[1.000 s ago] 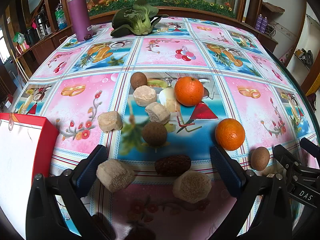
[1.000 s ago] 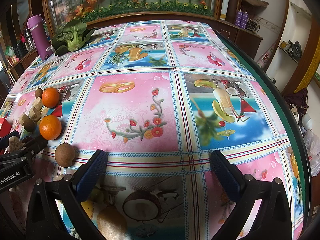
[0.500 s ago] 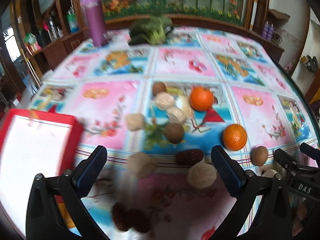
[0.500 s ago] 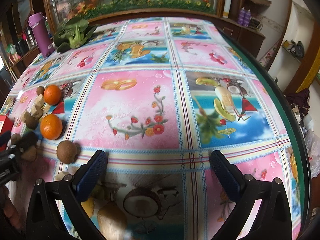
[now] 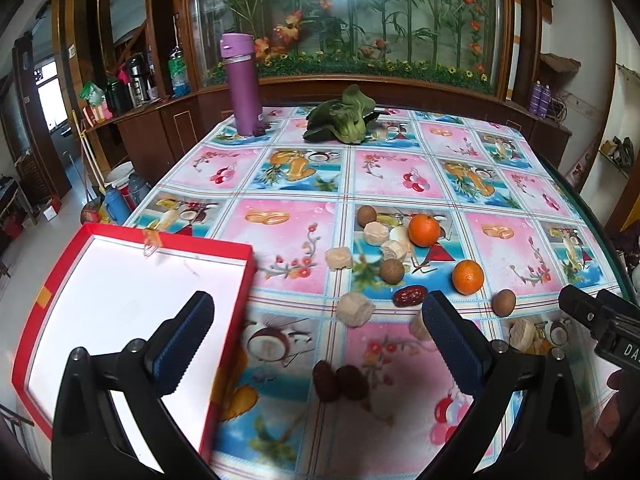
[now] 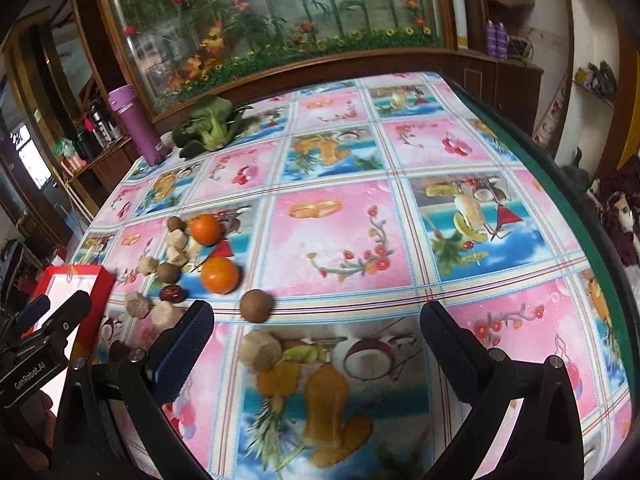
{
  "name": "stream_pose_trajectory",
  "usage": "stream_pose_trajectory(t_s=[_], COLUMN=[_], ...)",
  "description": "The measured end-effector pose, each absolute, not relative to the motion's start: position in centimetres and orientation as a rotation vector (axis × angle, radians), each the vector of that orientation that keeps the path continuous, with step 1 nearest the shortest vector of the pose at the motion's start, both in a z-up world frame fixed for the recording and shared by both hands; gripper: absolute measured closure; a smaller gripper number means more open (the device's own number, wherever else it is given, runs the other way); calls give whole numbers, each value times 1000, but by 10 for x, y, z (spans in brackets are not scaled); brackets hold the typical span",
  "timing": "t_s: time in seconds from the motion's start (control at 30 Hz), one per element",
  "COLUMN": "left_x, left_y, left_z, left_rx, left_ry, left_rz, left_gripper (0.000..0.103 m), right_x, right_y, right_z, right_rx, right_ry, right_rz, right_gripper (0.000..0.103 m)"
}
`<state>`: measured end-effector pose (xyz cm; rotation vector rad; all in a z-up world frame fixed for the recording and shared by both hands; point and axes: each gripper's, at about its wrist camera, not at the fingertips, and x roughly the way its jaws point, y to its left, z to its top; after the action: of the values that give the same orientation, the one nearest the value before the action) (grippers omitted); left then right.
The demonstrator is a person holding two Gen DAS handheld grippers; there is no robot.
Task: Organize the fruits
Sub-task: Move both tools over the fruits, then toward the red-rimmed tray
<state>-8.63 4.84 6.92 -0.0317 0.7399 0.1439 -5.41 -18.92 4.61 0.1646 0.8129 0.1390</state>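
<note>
Hovered above the patterned tablecloth (image 5: 288,240) with left gripper (image 5: 316,336) and right gripper (image 6: 316,336) both spread wide, clamping nothing. Saw two oranges (image 5: 424,231), brown round fruits (image 5: 392,271), red dates (image 5: 410,296) and pale chunks (image 5: 355,309) scattered mid-table, right of the red box (image 5: 224,356).

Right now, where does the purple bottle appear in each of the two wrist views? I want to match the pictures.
Left wrist view: the purple bottle stands upright at the far edge of the table, upper centre-left of the picture.
Right wrist view: the purple bottle is at the far left corner of the table, upper left, appearing tilted.
Shared landmark: the leafy green vegetable lies just right of it in both views.
</note>
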Motion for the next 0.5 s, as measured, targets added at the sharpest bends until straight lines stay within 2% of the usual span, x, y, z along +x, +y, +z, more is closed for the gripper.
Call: stream_pose_trajectory(t_s=[0.5], left_x=[-80], left_y=[63], left_z=[73], left_rx=[-25], left_ry=[720], left_rz=[198], left_gripper=[0], right_x=[-48], right_y=[-153], right_z=[51], right_rx=[31], right_ry=[773], right_rz=[191], right_gripper=[1])
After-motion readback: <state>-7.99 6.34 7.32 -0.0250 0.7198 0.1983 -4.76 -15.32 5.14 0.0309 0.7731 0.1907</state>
